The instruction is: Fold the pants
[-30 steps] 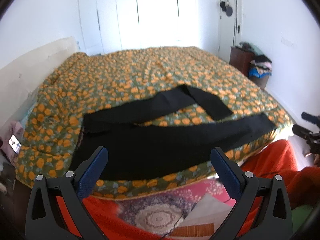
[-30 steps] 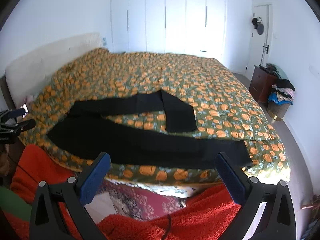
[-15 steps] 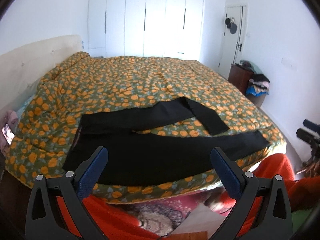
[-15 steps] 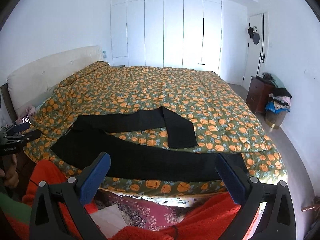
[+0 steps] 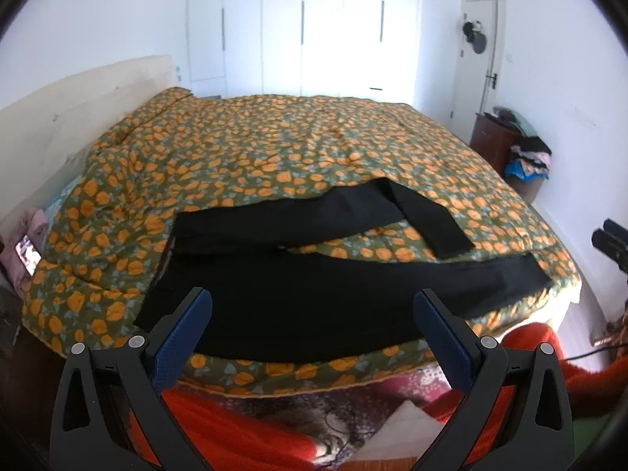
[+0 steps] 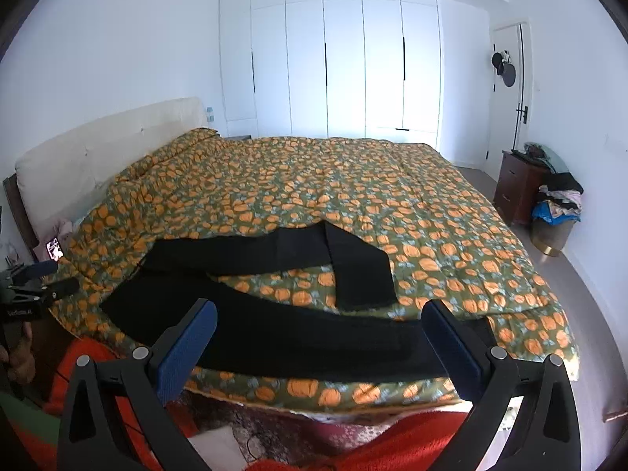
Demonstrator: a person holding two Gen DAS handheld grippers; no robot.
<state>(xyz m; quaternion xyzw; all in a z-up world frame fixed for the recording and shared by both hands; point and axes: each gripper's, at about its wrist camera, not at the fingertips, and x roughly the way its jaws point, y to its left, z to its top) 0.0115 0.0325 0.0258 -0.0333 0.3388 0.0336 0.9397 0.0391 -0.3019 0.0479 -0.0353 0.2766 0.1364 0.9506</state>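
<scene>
1. Since a moment ago I have brought both my grippers closer to the bed, so the pants look bigger and nearer now.
2. I see one pair of black pants (image 5: 314,298) lying flat on the near edge of the one bed (image 5: 274,149).
3. The pants have two legs. The near leg lies straight along the bed edge. The far leg (image 6: 274,253) is bent, and its end is folded back toward me.
4. My left gripper (image 5: 313,316) is spread wide and holds nothing. It hangs in the air in front of the pants.
5. My right gripper (image 6: 320,327) is spread wide too, with nothing in it, near the straight leg.
6. Each gripper has two blue pads (image 6: 188,347).
7. There is one white wardrobe (image 6: 329,59) behind the bed and one brown nightstand (image 6: 516,186) on the right.
</scene>
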